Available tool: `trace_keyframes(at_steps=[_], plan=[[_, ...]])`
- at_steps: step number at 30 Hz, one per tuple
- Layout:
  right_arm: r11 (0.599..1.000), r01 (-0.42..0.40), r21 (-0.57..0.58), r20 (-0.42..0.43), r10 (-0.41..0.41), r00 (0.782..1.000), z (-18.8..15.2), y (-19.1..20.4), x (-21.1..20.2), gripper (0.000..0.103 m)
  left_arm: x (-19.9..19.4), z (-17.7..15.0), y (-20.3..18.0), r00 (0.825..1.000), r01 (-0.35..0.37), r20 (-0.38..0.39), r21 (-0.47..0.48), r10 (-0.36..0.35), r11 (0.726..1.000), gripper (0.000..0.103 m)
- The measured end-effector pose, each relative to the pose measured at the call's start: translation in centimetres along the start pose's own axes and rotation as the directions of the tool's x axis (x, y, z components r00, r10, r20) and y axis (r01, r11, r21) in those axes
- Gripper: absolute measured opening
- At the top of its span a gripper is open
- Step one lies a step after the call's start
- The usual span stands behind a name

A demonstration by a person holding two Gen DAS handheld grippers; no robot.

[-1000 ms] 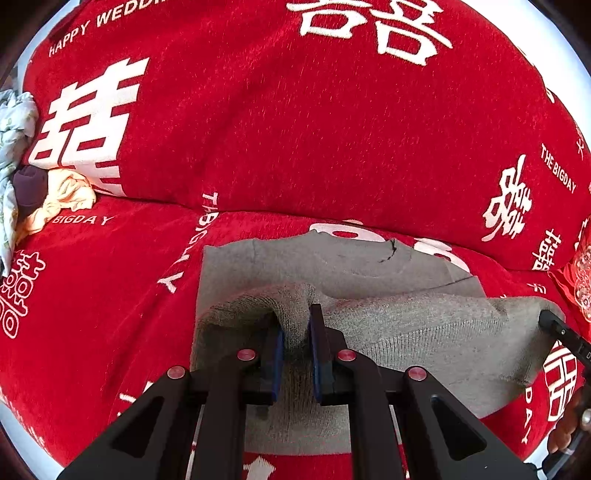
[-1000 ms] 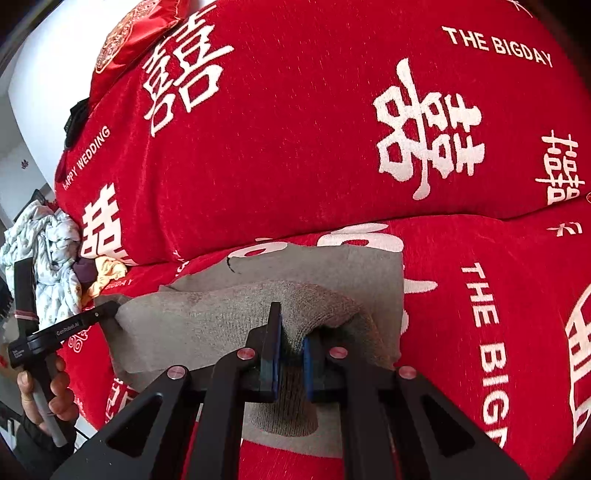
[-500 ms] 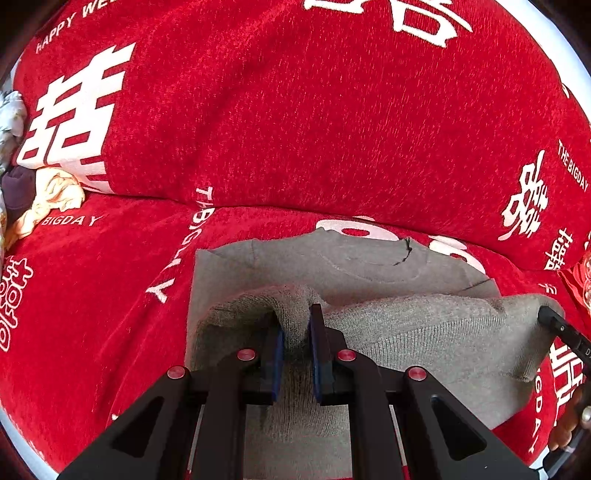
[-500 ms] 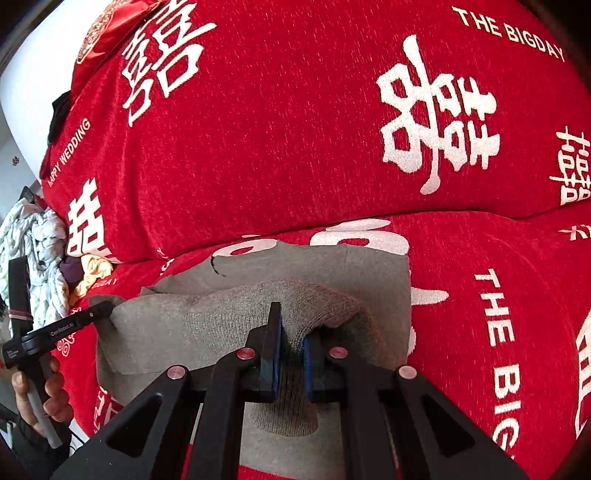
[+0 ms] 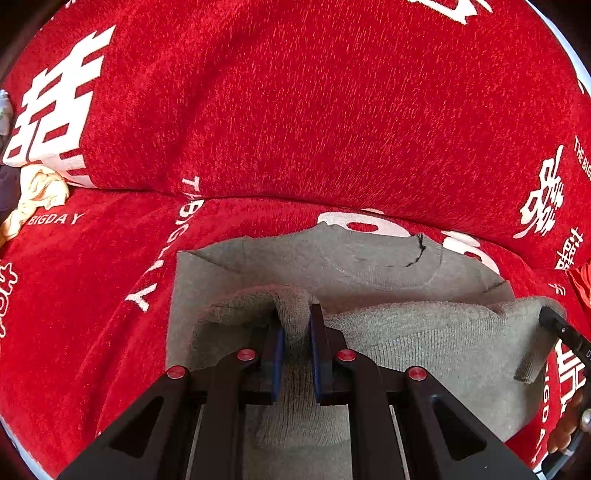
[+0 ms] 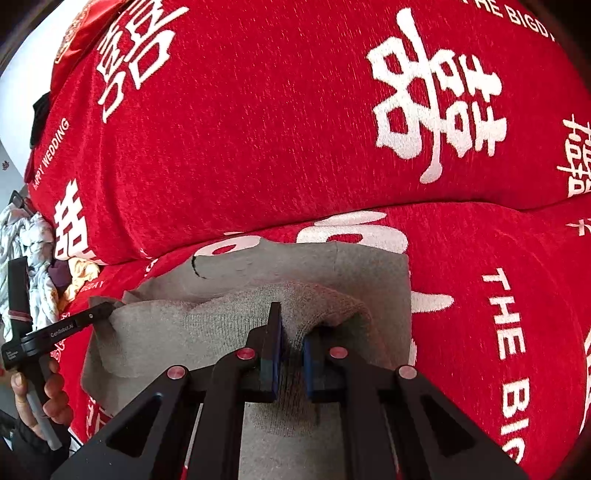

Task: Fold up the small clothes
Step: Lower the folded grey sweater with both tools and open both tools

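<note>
A small grey knit sweater lies on the red sofa seat, its collar toward the backrest. Its lower hem is lifted and doubled over toward the collar. My left gripper is shut on the hem's left corner, with a bunch of knit between the blue pads. My right gripper is shut on the hem's right corner of the same sweater. The right gripper's tip shows at the left wrist view's right edge. The left gripper and the hand holding it appear at the left of the right wrist view.
The sofa's red cover with white characters rises as a backrest right behind the sweater. A heap of other clothes lies at the sofa's left end, with a cream garment among them. A red cushion sits top left.
Both grippers have carried the lifted hem forward and down toward the collar. The fold now covers more of the sweater's body, and the backrest looms closer.
</note>
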State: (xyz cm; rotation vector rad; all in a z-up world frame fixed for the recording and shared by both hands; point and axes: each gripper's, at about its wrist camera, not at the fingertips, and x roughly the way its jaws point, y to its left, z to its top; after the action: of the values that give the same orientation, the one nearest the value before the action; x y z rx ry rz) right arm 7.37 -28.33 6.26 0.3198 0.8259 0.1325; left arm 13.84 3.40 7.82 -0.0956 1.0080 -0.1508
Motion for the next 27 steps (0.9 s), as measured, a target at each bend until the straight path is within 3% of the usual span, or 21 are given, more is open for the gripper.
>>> trace_keyframes(at_steps=[10, 27], plan=[[0.999, 0.011, 0.040, 0.002, -0.011, 1.000, 0.6, -1.6, 1.2, 0.010, 1.1, 1.7, -1.5, 1.000, 0.010, 0.006, 0.022, -0.010, 1.000, 0.013], [0.996, 0.044, 0.082, -0.064, -0.039, 0.997, 0.3, -3.5, 4.9, 0.010, 6.7, 1.8, -1.4, 0.996, -0.023, -0.085, 0.029, 0.025, 0.999, 0.014]])
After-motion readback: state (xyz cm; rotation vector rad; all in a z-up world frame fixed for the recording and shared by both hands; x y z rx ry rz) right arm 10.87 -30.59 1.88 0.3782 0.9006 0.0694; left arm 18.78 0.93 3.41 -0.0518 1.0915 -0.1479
